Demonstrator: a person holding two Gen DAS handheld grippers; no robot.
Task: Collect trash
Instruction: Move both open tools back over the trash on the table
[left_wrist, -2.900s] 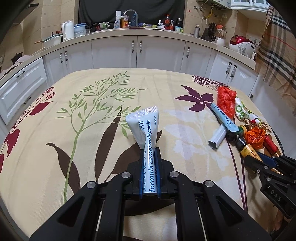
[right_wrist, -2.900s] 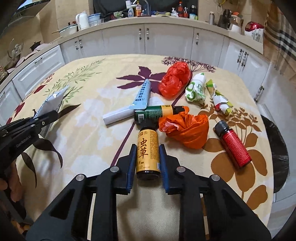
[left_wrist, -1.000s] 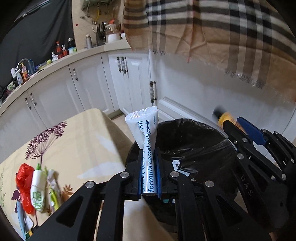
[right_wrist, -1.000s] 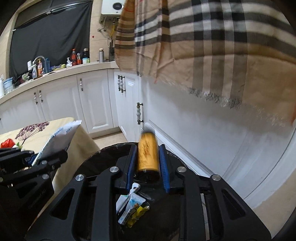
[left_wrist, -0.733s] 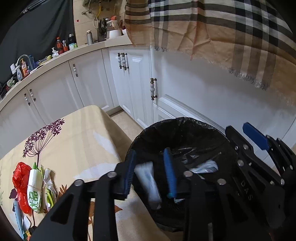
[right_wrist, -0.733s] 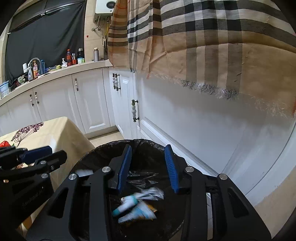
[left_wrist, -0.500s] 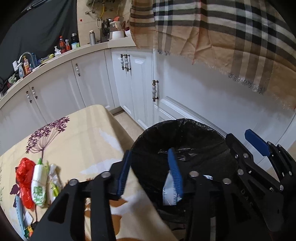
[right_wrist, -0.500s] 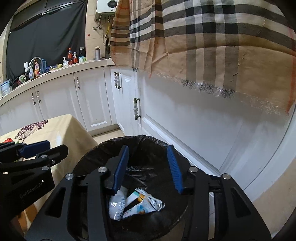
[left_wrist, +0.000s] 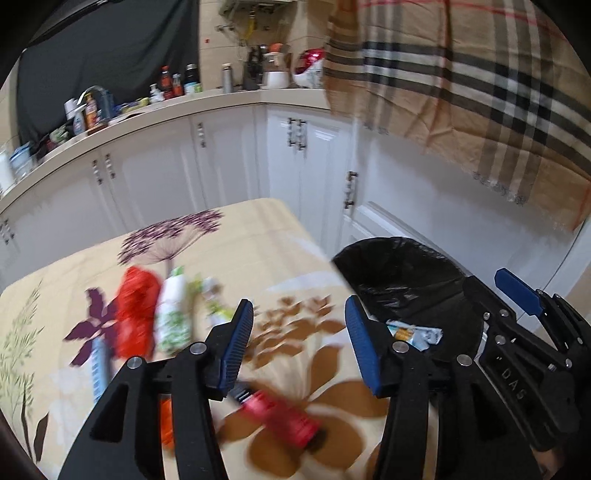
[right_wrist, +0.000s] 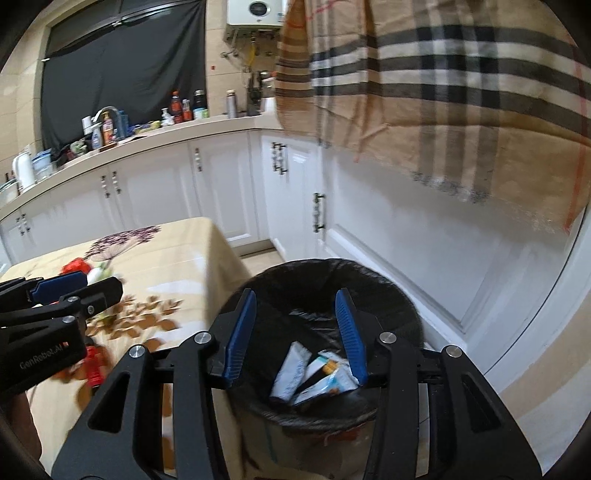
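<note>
While both tongs, left (left_wrist: 299, 341) and right (right_wrist: 295, 332), gape empty, floral tablecloth (left_wrist: 258, 236), black-lined bin (right_wrist: 369, 284), white cabinets (right_wrist: 221, 188).

Motion-blurred red bottle (left_wrist: 280, 415), table trash

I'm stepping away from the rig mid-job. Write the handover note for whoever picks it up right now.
Left gripper: open, empty, above the table.
Right gripper: open, empty, above the trash bin.
Done: several packets lie in the bin.
Left on the table: red plastic bag, white-and-green bottle, red bottle, a blue tube, something orange behind the left gripper, and smaller blurred wrappers.
</note>
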